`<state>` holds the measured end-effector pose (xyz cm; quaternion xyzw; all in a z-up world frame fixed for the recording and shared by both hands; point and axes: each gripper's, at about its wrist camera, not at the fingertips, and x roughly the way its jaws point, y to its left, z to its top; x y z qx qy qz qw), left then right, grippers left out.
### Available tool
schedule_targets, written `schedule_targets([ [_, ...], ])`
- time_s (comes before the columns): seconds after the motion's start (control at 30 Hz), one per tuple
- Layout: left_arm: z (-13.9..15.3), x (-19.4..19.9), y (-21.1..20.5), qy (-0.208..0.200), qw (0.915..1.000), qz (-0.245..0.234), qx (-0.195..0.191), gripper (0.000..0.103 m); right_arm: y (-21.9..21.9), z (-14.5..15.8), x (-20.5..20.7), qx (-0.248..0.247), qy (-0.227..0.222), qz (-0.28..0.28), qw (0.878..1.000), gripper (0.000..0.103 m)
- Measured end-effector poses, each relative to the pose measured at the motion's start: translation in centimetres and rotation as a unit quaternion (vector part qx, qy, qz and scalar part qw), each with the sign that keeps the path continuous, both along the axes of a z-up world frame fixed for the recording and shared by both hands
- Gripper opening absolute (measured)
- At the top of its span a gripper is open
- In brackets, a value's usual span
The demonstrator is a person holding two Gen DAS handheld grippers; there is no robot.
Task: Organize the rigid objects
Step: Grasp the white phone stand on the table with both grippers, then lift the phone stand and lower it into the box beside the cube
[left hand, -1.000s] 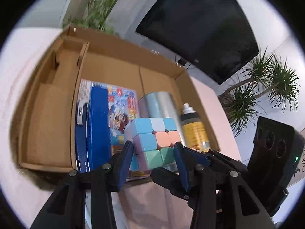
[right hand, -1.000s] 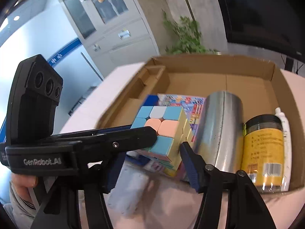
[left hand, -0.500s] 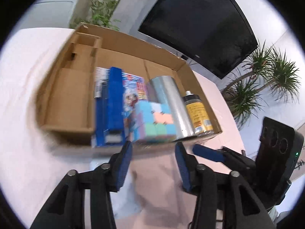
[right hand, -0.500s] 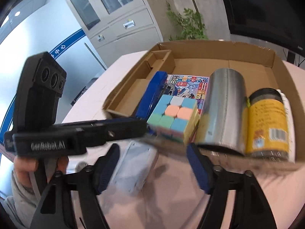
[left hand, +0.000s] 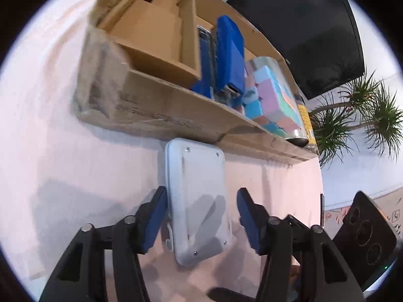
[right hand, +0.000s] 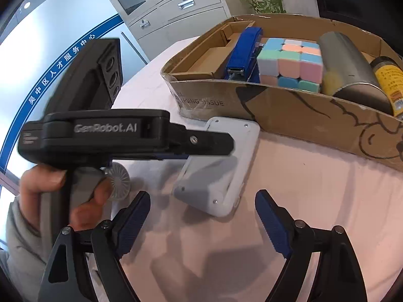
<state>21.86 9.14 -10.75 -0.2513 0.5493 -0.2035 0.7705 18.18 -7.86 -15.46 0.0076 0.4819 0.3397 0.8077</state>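
A flat white device with screws at its corners lies on the pink tablecloth, right against the cardboard box. My left gripper straddles its near half. The jaws are closing; the left pad is at the device's edge and a gap remains on the right. In the right wrist view the device lies just ahead of my right gripper, which is wide open and grips nothing. A pastel puzzle cube rests in the box.
The box also holds a blue stapler, a silver can and a yellow-labelled jar. A small white round fan lies by the person's hand. A black screen and potted plants stand behind.
Both grippers drew back from the box and sank to the table. The cube stayed in the box. The right jaws opened wide. The white device came between the left fingers.
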Motion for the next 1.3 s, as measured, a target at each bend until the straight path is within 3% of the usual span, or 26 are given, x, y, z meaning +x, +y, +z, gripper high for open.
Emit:
schedule_targets([
  [0.1, -0.1, -0.2, -0.5, 0.005, 0.9998, -0.004, -0.017, 0.037, 0.2, 0.1, 0.3, -0.001, -0.011, -0.004, 1.000, 0.081],
  [0.2, 1.3, -0.7, -1.4, -0.012, 0.9989, -0.008, -0.046, 0.037, -0.5, -0.1, 0.6, 0.006, -0.002, -0.009, 1.000, 0.079],
  [0.33, 3.9, -1.2, -6.2, -0.035, 0.9919, -0.083, -0.090, 0.035, -3.1, -0.4, 0.7, 0.039, 0.037, -0.013, 0.998, 0.074],
  [0.4, 4.6, -1.3, -8.5, -0.043, 0.9923, -0.102, -0.056, 0.034, -5.9, -0.5, 0.5, 0.047, 0.049, -0.043, 0.997, 0.074],
  [0.47, 4.8, -1.2, -8.5, -0.046, 0.9929, -0.094, -0.056, 0.034, -9.1, -0.5, 0.2, 0.053, 0.055, -0.080, 0.994, 0.074],
  [0.53, 4.6, -1.4, -7.7, -0.050, 0.9952, -0.076, -0.035, 0.041, -11.4, 0.0, -0.4, 0.047, 0.051, -0.108, 0.992, 0.074],
  [0.6, 3.6, -1.4, -6.6, -0.041, 0.9980, -0.049, -0.008, 0.059, -12.2, 0.6, -0.8, 0.045, 0.042, -0.117, 0.991, 0.074],
  [0.63, 3.0, -1.3, -6.0, -0.030, 0.9988, -0.038, -0.009, 0.060, -11.9, 0.8, -1.0, 0.043, 0.035, -0.115, 0.992, 0.074],
  [0.73, 1.2, -1.1, -6.1, -0.003, 0.9988, -0.049, -0.002, 0.060, -8.9, 0.6, -0.7, 0.025, 0.024, -0.093, 0.995, 0.074],
  [0.83, -0.2, -0.9, -7.3, 0.024, 0.9962, -0.080, -0.025, 0.061, -5.8, -0.2, -1.1, -0.016, 0.014, -0.072, 0.997, 0.071],
  [0.9, -0.6, -0.7, -8.1, 0.017, 0.9962, -0.084, -0.015, 0.061, -5.1, -0.4, -1.2, -0.029, 0.010, -0.076, 0.997, 0.072],
  [1.0, -0.7, -0.6, -8.0, 0.018, 0.9963, -0.077, -0.035, 0.060, -5.2, -0.5, -1.0, -0.032, 0.006, -0.091, 0.995, 0.072],
  [1.03, -0.8, -0.6, -8.2, 0.016, 0.9964, -0.077, -0.032, 0.058, -5.3, -0.5, -0.9, -0.035, 0.004, -0.098, 0.995, 0.072],
  [1.1, -0.7, -1.0, -8.7, 0.007, 0.9967, -0.080, -0.011, 0.043, -5.6, -0.4, -0.5, -0.036, -0.004, -0.108, 0.993, 0.072],
  [1.17, -0.9, -1.3, -8.4, 0.001, 0.9974, -0.073, 0.003, 0.038, -5.4, -0.3, 0.0, -0.035, -0.007, -0.114, 0.993, 0.072],
  [1.27, -0.6, -2.0, -7.3, -0.013, 0.9981, -0.057, 0.018, 0.036, -5.3, -0.1, -0.1, -0.029, -0.011, -0.115, 0.993, 0.061],
  [1.3, -0.4, -2.2, -7.2, -0.016, 0.9983, -0.054, 0.016, 0.034, -5.3, 0.2, -0.3, -0.017, -0.011, -0.105, 0.994, 0.043],
])
